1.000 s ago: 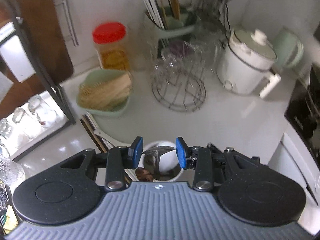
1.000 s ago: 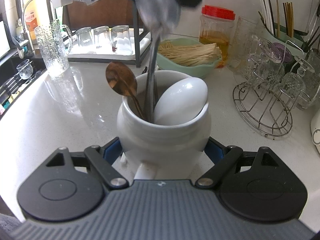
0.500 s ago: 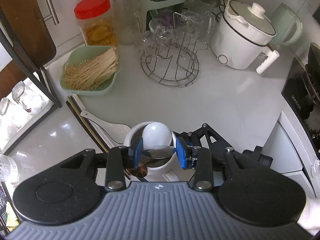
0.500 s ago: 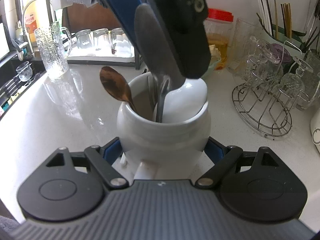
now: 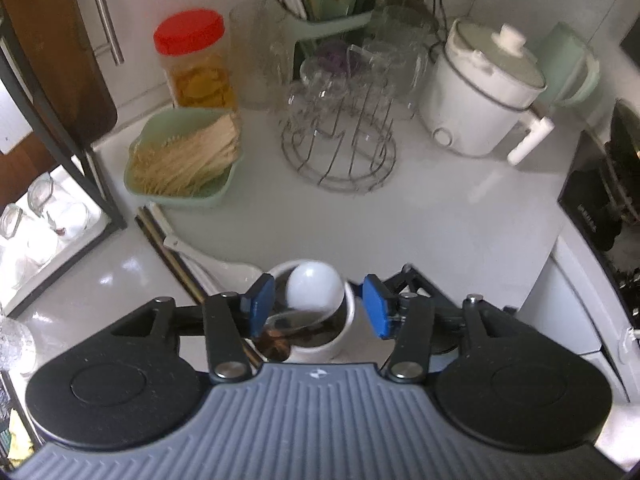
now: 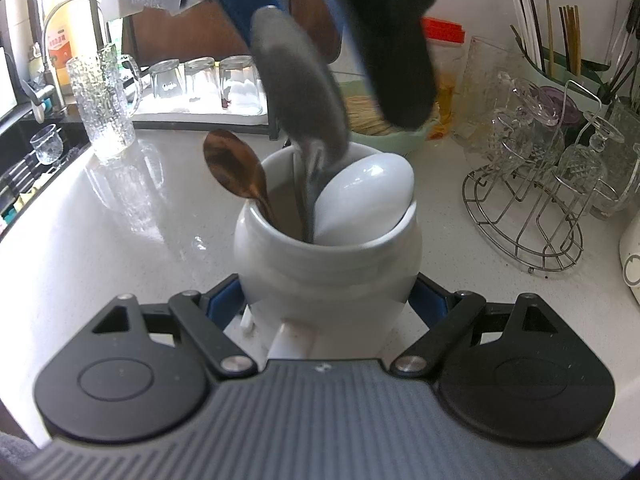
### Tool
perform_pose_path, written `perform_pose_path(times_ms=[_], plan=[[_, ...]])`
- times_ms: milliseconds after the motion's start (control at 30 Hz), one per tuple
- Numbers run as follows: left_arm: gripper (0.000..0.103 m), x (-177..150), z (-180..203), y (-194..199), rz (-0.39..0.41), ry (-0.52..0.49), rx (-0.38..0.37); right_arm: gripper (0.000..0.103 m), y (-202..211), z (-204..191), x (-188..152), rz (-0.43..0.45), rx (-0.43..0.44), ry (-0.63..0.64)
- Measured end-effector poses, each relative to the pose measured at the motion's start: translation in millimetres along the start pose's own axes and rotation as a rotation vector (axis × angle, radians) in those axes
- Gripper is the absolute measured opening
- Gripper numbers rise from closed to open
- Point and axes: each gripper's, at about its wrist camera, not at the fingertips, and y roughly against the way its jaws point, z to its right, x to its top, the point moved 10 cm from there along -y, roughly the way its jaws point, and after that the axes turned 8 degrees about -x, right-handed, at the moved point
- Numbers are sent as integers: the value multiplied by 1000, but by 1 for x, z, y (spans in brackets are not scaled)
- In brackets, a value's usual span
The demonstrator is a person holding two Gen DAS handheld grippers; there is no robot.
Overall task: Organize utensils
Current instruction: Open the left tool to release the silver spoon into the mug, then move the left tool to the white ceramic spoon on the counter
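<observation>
- Crock (image 6: 328,268), white and round-bellied, stands on the white counter (image 5: 440,216) near its front edge, clamped at its lower sides between the blue pads of the right gripper (image 6: 326,304).
- Inside the crock stand a brown wooden spoon (image 6: 234,170) leaning on the left of the rim, a white ceramic spoon (image 6: 368,196) leaning on the right of the rim, and a metal spoon (image 6: 300,92) between them, bowl end up.
- Left gripper (image 5: 316,308) hangs above the mouth of the crock, pointing steeply down; its jaws are opening, and the metal spoon's bowl sits between the blue pads.
- From the left wrist view the pads stand clear of the metal spoon on both sides; in the right wrist view one blue pad is just beside the spoon's bowl, and blur hides whether they touch.
- On the counter just left of the crock lie another white spoon (image 5: 208,260) and a pair of dark chopsticks (image 5: 160,240), their far ends pointing toward the back left.
- Farther back on the counter, a green dish of thin sticks (image 5: 184,160) sits in front of a red-lidded jar (image 5: 196,64).
- A wire rack of upturned glasses (image 5: 340,132) stands toward the back middle, with a green caddy of chopsticks (image 5: 324,0) behind it at the wall.
- A white cooker (image 5: 480,88) sits near the back right corner.
</observation>
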Motion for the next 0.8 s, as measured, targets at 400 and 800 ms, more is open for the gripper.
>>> perform_pose_path(times_ms=[400, 800], plan=[[66, 5, -16, 34, 166, 73, 25, 90, 1, 0, -1, 10, -5, -10], [66, -15, -46, 53, 261, 182, 69, 90, 1, 1, -1, 11, -12, -15]])
